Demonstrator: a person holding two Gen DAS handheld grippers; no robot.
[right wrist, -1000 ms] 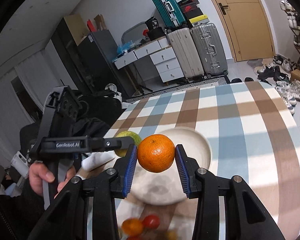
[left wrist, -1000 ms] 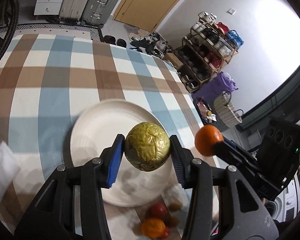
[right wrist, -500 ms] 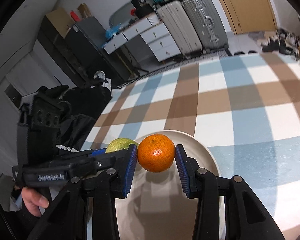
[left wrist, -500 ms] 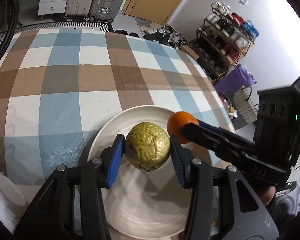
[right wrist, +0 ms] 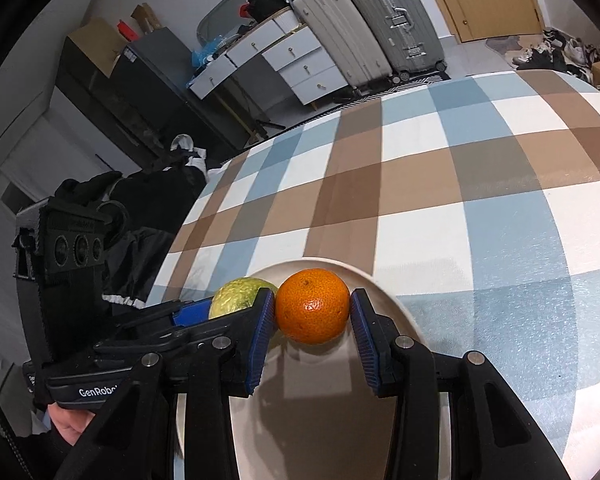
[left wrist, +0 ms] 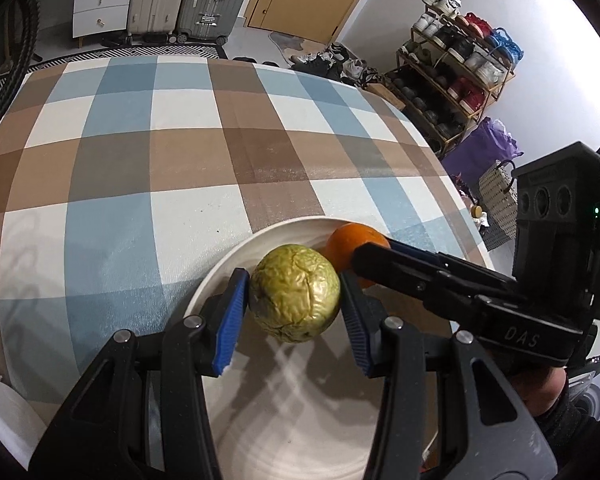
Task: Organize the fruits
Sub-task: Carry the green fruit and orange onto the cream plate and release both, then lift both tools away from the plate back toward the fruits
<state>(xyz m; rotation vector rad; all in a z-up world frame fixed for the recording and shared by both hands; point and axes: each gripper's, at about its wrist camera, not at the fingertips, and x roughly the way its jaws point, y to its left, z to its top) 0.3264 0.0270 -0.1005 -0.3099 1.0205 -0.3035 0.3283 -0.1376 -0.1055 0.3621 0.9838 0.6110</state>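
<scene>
Two fruits are held over one cream plate (left wrist: 236, 256) on a table covered by a blue, brown and white checked cloth (left wrist: 148, 168). The left gripper (left wrist: 294, 304) is clamped on a wrinkled yellow-green fruit (left wrist: 294, 294): its blue pads (left wrist: 230, 320) press the fruit's two sides, and the fruit sits between the fingertips, bulging forward past them, above the plate's far half. The right gripper (right wrist: 312, 316) is clamped on an orange (right wrist: 312, 306) in the same manner, a pad on each flank, with the orange at the tips and just over the plate's far rim (right wrist: 384, 292).

In the left wrist view the right gripper comes in from the right side, and the orange shows just behind and to the right of the yellow-green fruit, close beside it. Whether either fruit touches the plate cannot be told, nor whether they touch each other. In the right wrist view a hand (right wrist: 70, 426) grips the left gripper's handle at the lower left. A white object (left wrist: 4, 416) lies at the table's near left edge in the left wrist view.
</scene>
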